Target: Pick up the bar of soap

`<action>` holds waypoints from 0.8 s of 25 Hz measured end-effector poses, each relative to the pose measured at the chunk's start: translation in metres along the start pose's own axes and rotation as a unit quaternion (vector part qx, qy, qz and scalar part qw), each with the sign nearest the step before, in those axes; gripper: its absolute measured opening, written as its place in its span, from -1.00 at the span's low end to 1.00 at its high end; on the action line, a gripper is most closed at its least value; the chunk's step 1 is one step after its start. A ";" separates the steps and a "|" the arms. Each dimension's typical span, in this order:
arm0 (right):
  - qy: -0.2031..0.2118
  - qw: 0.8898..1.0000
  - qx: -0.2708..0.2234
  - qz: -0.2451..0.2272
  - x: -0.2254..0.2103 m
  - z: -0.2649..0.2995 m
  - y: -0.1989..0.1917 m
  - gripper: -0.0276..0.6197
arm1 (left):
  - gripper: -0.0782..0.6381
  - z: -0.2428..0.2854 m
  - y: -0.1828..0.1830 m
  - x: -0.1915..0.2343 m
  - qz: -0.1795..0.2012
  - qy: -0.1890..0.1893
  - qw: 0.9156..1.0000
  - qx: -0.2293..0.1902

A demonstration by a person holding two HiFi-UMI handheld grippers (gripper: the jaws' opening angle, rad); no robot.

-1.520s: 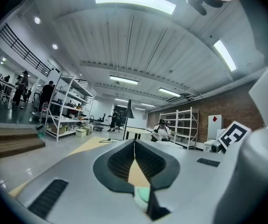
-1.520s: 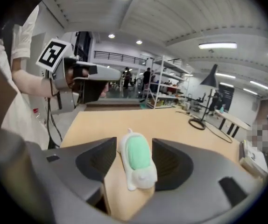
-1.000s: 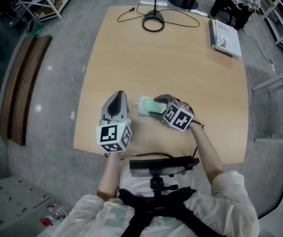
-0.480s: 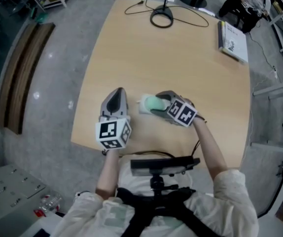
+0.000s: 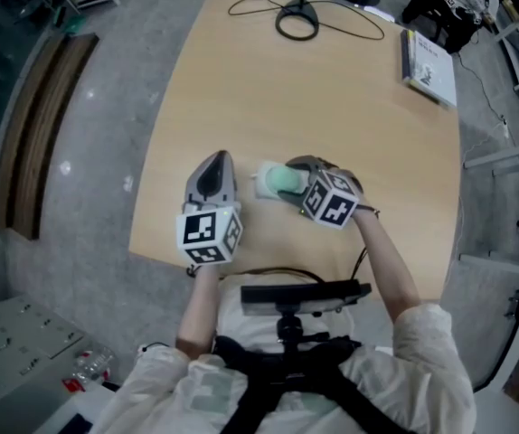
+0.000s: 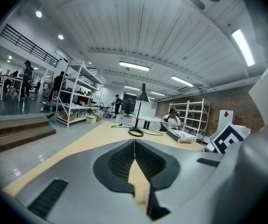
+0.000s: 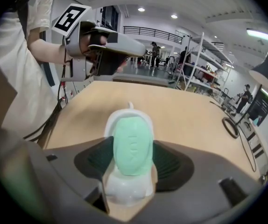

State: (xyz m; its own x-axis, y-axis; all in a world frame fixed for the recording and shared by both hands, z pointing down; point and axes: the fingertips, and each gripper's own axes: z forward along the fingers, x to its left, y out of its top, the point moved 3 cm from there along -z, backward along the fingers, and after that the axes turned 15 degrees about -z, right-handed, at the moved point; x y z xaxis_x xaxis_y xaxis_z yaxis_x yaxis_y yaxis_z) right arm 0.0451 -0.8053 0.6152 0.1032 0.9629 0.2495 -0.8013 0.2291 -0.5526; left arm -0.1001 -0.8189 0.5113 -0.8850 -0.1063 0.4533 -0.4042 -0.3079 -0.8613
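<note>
1. Head view: the person stands at the near edge of a wooden table (image 5: 332,98). The left arm (image 5: 203,306) goes straight out in front. The left gripper (image 5: 215,165) points away from the body, low over the table.
2. Head view: the right arm (image 5: 382,260) reaches forward and leans in to the left, so the right gripper (image 5: 288,186) is turned sideways toward the left one. The green bar of soap (image 5: 284,177) lies in a white soap dish (image 5: 263,181) on the table. It is right at the right gripper's tips and just beside the left gripper. A book (image 5: 427,61) lies at the far corner, well apart from them.
3. Left gripper view: the two jaws are closed together with their tips touching. Nothing is between them. The view looks along the table toward a lamp (image 6: 142,97) at the far end.
4. Right gripper view: the right gripper (image 7: 131,147) has its jaws spread wide. The bar of soap (image 7: 132,136) sits between them, with one jaw on each side. The pads are close to its sides but do not squeeze it. The soap rests on the soap dish (image 7: 127,190), and the dish stands on the table.
5. Right gripper view: past the soap, a hand (image 7: 94,41) holds the left gripper (image 7: 141,48) up above the table.
</note>
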 end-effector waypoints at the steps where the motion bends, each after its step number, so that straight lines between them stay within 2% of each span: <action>1: -0.003 1.000 0.002 -0.001 0.000 0.000 0.000 -0.11 | -0.75 -0.001 0.001 0.002 -0.001 0.002 1.000 -0.001; 11: -0.063 0.997 -0.016 0.050 -0.007 -0.027 0.005 -0.11 | -0.75 -0.009 0.008 0.005 -0.015 -0.001 1.000 -0.014; 14: -0.091 0.993 -0.040 0.068 -0.009 -0.044 0.015 -0.11 | -0.75 -0.014 0.009 -0.001 -0.016 -0.010 1.000 -0.018; 17: -0.139 0.980 -0.082 0.115 -0.010 -0.068 0.025 -0.11 | -0.75 -0.023 0.009 -0.007 -0.013 -0.019 1.000 -0.020; 19: -0.185 0.962 -0.122 0.160 -0.013 -0.089 0.030 -0.11 | -0.75 -0.029 0.010 -0.011 -0.016 -0.025 0.999 -0.025; 20: -0.211 0.948 -0.147 0.189 -0.014 -0.101 0.030 -0.11 | -0.75 -0.032 0.009 -0.013 -0.019 -0.029 0.999 -0.029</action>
State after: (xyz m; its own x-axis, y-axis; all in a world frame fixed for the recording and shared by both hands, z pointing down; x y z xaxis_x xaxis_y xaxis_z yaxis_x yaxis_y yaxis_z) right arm 0.0792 -0.7973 0.5148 -0.4531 0.8557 0.2499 -0.5279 -0.0316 -0.8487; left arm -0.0993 -0.7895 0.4902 -0.8541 -0.1507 0.4978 -0.4521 -0.2581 -0.8538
